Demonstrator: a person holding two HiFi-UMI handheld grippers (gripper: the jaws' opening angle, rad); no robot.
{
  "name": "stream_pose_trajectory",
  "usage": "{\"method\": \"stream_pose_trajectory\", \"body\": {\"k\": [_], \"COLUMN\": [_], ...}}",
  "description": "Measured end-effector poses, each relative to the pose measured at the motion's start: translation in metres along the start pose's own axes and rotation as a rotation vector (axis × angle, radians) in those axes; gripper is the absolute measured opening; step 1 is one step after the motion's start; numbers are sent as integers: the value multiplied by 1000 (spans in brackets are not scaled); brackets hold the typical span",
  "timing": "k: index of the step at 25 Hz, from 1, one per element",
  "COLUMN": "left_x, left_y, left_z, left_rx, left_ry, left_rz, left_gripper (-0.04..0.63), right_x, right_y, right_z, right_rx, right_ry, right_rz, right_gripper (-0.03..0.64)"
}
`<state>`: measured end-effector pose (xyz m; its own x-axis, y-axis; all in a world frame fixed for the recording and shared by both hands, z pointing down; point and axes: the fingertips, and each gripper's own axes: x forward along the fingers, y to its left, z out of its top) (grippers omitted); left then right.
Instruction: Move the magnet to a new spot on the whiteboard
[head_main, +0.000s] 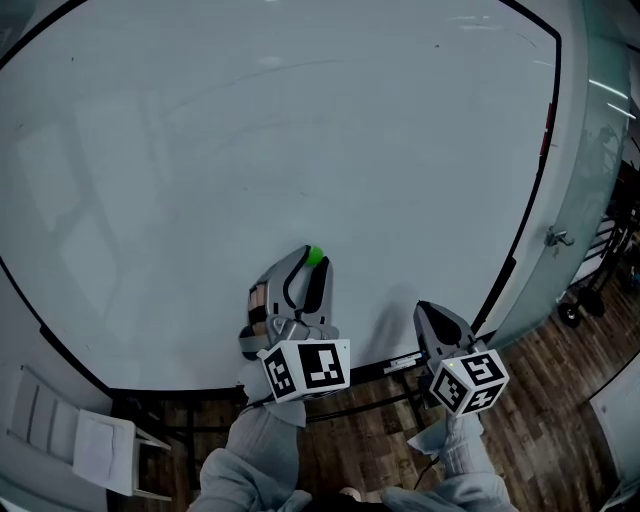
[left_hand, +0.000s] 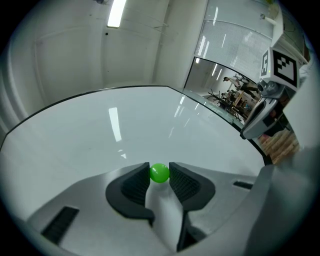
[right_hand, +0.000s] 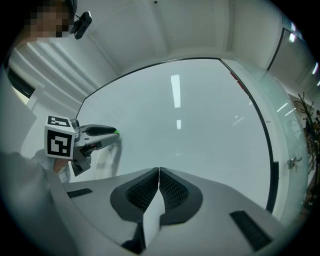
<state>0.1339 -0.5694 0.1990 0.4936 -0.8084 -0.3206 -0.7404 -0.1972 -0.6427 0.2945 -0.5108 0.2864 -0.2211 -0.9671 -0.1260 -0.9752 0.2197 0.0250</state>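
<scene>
A small bright green round magnet (left_hand: 160, 173) sits between the tips of my left gripper (left_hand: 160, 176), whose pads press on it from both sides. In the head view the magnet (head_main: 315, 255) shows at the tip of the left gripper (head_main: 312, 262), low on the whiteboard (head_main: 300, 150), close to or on its surface. My right gripper (head_main: 432, 318) hangs lower right, near the board's bottom edge, its jaws closed with nothing between them. The right gripper view shows the left gripper (right_hand: 107, 133) with the green magnet (right_hand: 116, 132) at its tip, before the whiteboard (right_hand: 200, 115).
The whiteboard has a thin black frame (head_main: 525, 215). A glass wall with a metal fitting (head_main: 558, 238) stands to its right. Wooden floor (head_main: 560, 380) lies below, with a white chair (head_main: 100, 445) at lower left.
</scene>
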Motion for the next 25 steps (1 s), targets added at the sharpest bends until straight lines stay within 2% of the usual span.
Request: {"method": "stream_pose_trajectory", "body": {"k": [12, 25], "left_x": [-35, -93], "left_y": [11, 29], "left_z": [-54, -107], "left_rx": [-71, -86], "left_ry": [112, 223], "left_rz": [-3, 24], "left_gripper": [126, 126], "right_x": [6, 3], "right_y": [32, 73], "right_z": [-29, -63], "right_rx": [38, 72], "right_ry": [52, 113], "right_rz": [41, 84], "right_gripper": [29, 29]}}
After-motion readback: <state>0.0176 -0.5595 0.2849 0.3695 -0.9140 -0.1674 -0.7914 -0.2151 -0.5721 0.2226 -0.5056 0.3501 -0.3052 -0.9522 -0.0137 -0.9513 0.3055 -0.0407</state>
